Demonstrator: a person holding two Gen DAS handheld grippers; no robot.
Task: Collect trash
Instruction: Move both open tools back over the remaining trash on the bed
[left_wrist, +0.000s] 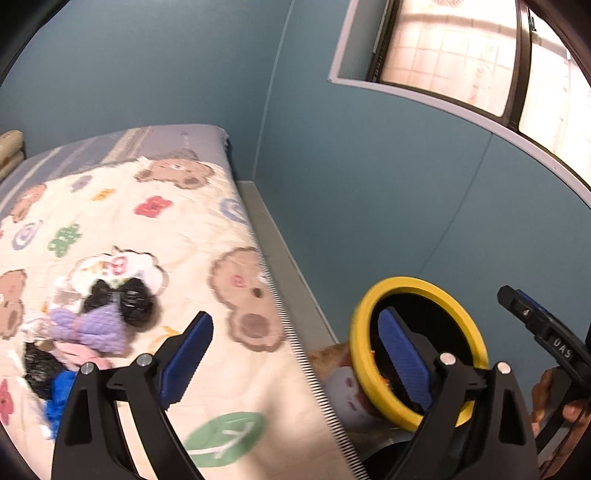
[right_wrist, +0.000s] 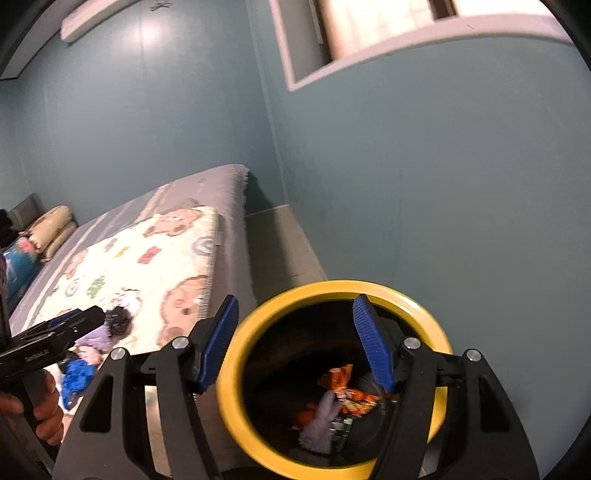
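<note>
Trash (right_wrist: 334, 398) fills one yellow-rimmed bin (right_wrist: 421, 306); both hand-held grippers, left (left_wrist: 295, 354) and right (right_wrist: 297, 341), gape empty.

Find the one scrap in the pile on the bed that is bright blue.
It is the blue scrap at the pile's near edge, beside the left gripper. The purple scrap and black scrap lie farther back.

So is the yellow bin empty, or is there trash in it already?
Not empty. The bin already holds an orange wrapper and a purple piece; how full, cannot tell.
</note>
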